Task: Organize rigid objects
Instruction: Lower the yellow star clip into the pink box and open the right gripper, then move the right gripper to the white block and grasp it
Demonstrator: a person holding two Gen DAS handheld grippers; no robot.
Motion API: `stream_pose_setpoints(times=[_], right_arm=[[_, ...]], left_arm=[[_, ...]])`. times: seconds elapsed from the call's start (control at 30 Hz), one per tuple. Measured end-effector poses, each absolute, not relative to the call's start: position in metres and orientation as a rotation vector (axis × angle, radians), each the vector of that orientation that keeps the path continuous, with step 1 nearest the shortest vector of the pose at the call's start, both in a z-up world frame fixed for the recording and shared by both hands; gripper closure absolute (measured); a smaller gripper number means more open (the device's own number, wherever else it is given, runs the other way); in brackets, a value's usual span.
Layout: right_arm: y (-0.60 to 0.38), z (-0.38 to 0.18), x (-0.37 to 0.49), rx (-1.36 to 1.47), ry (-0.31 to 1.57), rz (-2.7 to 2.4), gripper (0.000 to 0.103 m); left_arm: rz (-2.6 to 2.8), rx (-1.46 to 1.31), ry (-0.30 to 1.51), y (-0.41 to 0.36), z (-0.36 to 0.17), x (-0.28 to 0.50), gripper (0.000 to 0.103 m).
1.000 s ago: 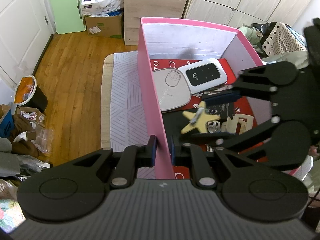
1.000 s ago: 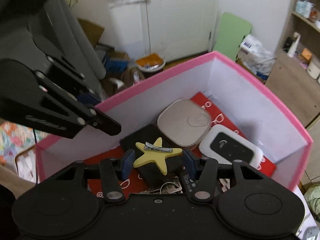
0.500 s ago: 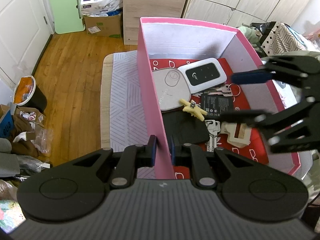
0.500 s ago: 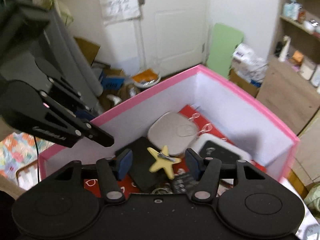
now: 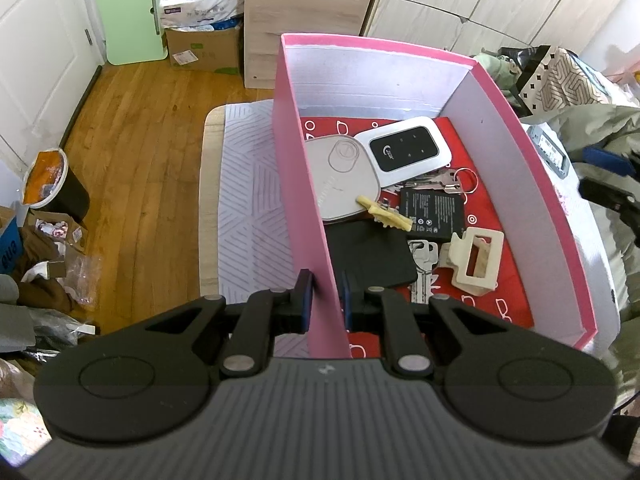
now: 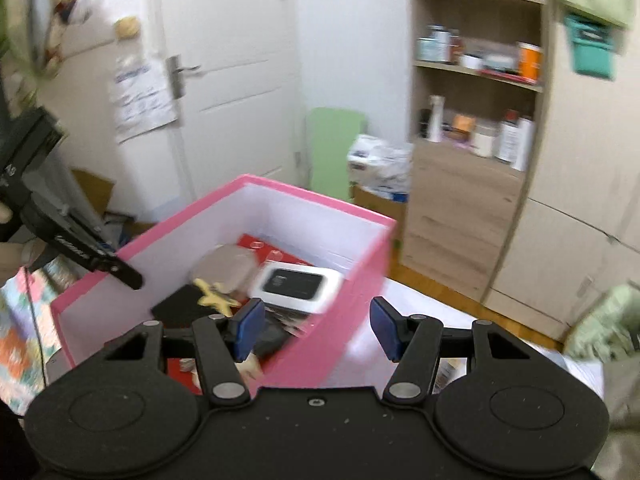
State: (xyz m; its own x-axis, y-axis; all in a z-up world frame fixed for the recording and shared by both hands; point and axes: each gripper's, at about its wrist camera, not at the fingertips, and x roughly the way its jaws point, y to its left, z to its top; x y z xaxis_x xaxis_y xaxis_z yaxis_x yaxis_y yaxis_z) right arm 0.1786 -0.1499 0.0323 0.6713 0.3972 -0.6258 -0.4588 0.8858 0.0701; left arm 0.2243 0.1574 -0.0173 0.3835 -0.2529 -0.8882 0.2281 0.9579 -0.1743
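Observation:
My left gripper (image 5: 325, 300) is shut on the left wall of the pink box (image 5: 296, 184). Inside the box lie a yellow star hair clip (image 5: 384, 213), a grey rounded case (image 5: 340, 184), a white pocket router (image 5: 402, 148), a black battery (image 5: 434, 212), keys (image 5: 452, 180), a beige claw clip (image 5: 476, 260) and a black pad (image 5: 372, 256). My right gripper (image 6: 316, 330) is open and empty, raised above the box's (image 6: 348, 312) near wall. The star clip (image 6: 214, 298) and router (image 6: 298, 282) show below it. The right gripper also shows at the far right in the left wrist view (image 5: 608, 184).
The box stands on a pale patterned mat (image 5: 248, 200) on a small table. A wood floor (image 5: 132, 152), a bin (image 5: 52, 184) and clutter lie to the left. A green board (image 5: 128, 12), cardboard box (image 5: 204, 46) and wooden cabinet (image 5: 308, 20) stand behind. Shelves (image 6: 476, 80) are at the right.
My right gripper let go of the star clip, which now lies in the box. It opened wide and rose up and back out of the box. My left gripper stayed put.

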Motion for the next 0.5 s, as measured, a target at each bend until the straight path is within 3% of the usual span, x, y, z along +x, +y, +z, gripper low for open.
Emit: stream_pose_setpoints(times=[0.5], right_arm=[[-0.220, -0.045, 0.147, 0.138, 0.756, 0.173, 0.039]], left_arm=[[-0.292, -0.035, 1.138, 0.158, -0.018, 0.225, 0.090]])
